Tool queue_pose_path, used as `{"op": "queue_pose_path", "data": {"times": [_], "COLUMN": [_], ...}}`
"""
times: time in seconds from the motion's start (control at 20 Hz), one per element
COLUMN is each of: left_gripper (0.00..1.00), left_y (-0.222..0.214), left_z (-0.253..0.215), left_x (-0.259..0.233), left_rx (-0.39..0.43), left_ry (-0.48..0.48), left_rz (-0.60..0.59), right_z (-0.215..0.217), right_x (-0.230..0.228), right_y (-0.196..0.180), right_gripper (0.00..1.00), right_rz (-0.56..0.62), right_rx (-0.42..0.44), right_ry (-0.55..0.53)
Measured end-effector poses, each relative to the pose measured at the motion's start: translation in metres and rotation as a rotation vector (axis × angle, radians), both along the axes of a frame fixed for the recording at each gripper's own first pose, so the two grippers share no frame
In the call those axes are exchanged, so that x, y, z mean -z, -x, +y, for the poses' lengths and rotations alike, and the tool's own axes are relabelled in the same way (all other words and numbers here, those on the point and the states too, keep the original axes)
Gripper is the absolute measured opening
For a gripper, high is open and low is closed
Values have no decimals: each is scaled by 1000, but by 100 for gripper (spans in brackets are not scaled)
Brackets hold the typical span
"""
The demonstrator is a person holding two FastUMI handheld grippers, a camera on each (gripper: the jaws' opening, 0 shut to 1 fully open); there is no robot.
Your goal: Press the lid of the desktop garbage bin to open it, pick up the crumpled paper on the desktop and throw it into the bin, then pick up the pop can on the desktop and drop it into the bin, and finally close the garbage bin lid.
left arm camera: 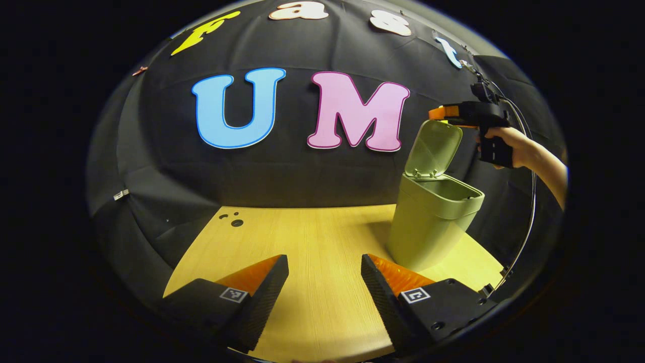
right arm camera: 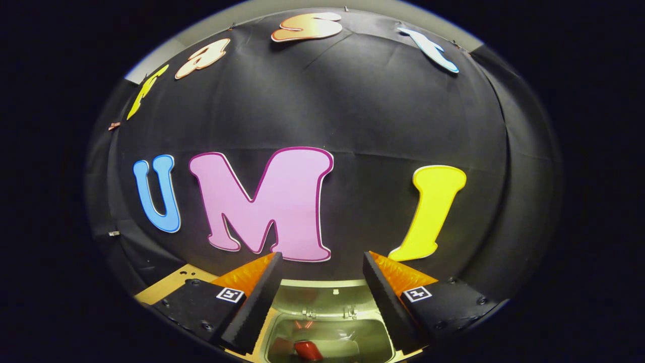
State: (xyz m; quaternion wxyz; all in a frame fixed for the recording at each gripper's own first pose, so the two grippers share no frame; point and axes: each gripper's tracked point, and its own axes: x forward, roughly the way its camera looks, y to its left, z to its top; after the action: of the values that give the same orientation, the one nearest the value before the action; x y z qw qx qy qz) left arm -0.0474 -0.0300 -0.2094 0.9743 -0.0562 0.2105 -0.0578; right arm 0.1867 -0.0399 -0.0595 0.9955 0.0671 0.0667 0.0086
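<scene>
Garbage bin [left arm camera: 433, 222] stands at the right of the wooden desktop [left arm camera: 312, 237], lid [left arm camera: 433, 148] raised upright at its back. The left gripper [left arm camera: 325, 292] hangs low over the bare desktop, fingers spread wide, gripping nothing. The right gripper [right arm camera: 320, 297], held by a hand [left arm camera: 509, 143], hovers above the bin mouth, fingers wide apart and empty; a red item, apparently the pop can [right arm camera: 307, 349], lies inside. Judged step: closing. Bring one finger behind the lid's top edge and push forward and down until it latches. No brand or label is legible; the fingers carry square coded markers only.
</scene>
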Motion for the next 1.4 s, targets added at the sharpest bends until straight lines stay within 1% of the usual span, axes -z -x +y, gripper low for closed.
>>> {"op": "queue_pose_path", "data": {"times": [0.35,0.55,0.65,0.8,1.1,1.4], "left_gripper": [94,94,94,94,94,94], "left_y": [-3,-7,-8,-8,-4,-2], "left_z": [-13,-24,-27,-32,-37,-36], "left_x": [-2,-4,-8,-11,-7,-8], "left_rx": [27,52,61,74,86,83], "left_ry": [11,10,15,16,21,25], "left_rz": [-8,-18,-26,-33,-22,-20], "right_z": [6,15,17,20,19,14], "right_x": [29,74,88,108,128,144], "right_y": [43,63,70,78,93,106], "right_gripper": [98,98,98,98,98,97], "right_rz": [82,191,220,267,336,373], "right_rx": [-38,-70,-76,-83,-88,-90], "right_ry": [19,54,62,47,-6,-2]}}
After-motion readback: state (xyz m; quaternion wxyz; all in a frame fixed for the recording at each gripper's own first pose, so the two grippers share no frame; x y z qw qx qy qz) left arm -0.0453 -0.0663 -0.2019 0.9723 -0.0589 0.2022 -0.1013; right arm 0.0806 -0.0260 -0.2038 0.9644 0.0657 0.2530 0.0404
